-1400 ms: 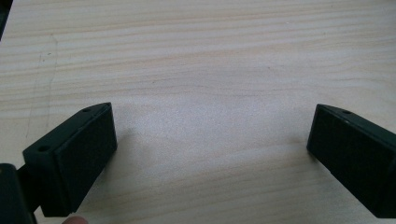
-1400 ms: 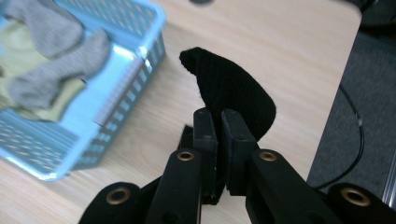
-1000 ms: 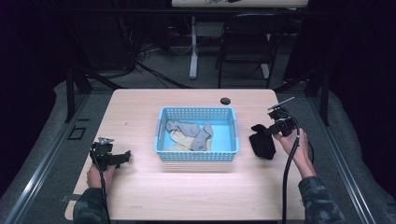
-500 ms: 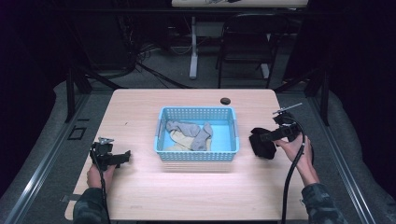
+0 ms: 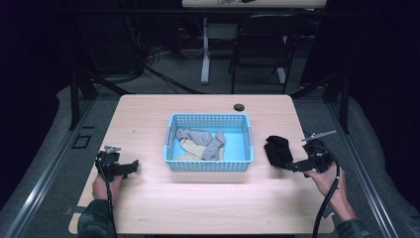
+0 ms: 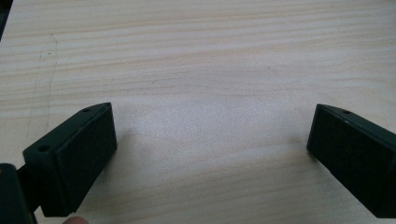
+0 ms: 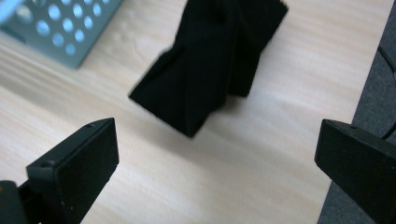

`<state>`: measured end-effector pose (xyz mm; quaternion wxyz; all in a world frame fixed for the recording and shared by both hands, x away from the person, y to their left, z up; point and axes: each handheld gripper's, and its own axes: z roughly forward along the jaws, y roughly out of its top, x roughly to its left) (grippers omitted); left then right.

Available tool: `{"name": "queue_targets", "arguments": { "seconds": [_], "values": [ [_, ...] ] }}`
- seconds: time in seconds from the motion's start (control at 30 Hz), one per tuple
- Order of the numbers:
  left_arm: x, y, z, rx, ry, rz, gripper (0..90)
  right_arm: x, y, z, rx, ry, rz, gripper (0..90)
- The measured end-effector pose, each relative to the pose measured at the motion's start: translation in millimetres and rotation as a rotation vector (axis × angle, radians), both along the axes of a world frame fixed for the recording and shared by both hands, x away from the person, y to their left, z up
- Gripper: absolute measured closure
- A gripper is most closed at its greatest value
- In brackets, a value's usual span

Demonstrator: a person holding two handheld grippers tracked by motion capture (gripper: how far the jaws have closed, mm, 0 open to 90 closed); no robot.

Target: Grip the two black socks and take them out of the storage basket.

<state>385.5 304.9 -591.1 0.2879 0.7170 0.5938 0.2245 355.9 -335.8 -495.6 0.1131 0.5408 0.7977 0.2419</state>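
Right gripper view: a black sock (image 7: 212, 65) lies bunched on the bench (image 7: 261, 163), just ahead of the right hand-held gripper (image 7: 215, 154), whose jaws gape wide and empty. Next, I'd guess, comes closing in to pinch it. Beyond sits a basket (image 5: 210, 163) holding grey socks (image 5: 203, 141). The left hand-held gripper (image 6: 210, 154) rests wide apart.

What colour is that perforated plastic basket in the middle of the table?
Light blue; the perforated plastic basket shows best in the high view.
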Motion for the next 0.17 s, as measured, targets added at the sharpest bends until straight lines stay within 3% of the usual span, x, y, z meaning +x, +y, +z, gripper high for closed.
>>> {"name": "queue_targets", "arguments": {
  "seconds": [0.17],
  "values": [
    [0.0,0.0,0.0,0.0,0.0,0.0,1.5,-9.0,-6.9,-8.2,0.006,0.009,-0.014,0.0]
  ]
}}
